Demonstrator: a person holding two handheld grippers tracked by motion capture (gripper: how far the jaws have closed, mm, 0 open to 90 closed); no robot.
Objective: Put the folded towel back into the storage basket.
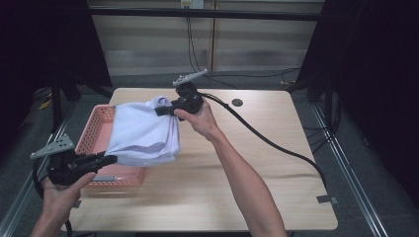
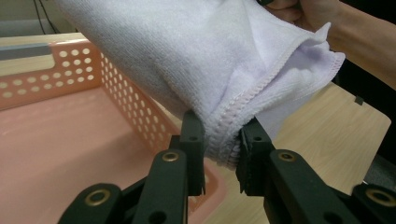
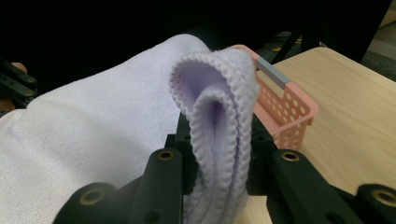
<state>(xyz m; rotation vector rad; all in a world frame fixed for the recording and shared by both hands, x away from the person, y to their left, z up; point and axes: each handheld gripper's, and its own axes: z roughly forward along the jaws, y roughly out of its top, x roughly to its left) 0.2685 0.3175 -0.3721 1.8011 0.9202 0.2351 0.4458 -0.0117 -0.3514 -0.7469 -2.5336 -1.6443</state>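
Note:
A folded pale lilac towel [image 1: 143, 131] hangs stretched between both grippers above the right edge of a pink perforated basket [image 1: 99, 129]. My left gripper [image 1: 109, 159] is at the near left, shut on the towel's lower hemmed corner [image 2: 223, 140]. Farther back, my right gripper [image 1: 161, 110] is shut on the upper folded corner [image 3: 219, 121]. In the left gripper view the basket [image 2: 60, 140] lies below and left of the jaws. The right gripper view has the basket's corner [image 3: 289, 107] just behind the towel.
The wooden table [image 1: 237, 177] spreads to the right of the basket, with a round cable hole [image 1: 237, 102] near its far edge. A black cable [image 1: 267, 138] trails from the right gripper across the table. Dark curtains and metal frame rails border the table.

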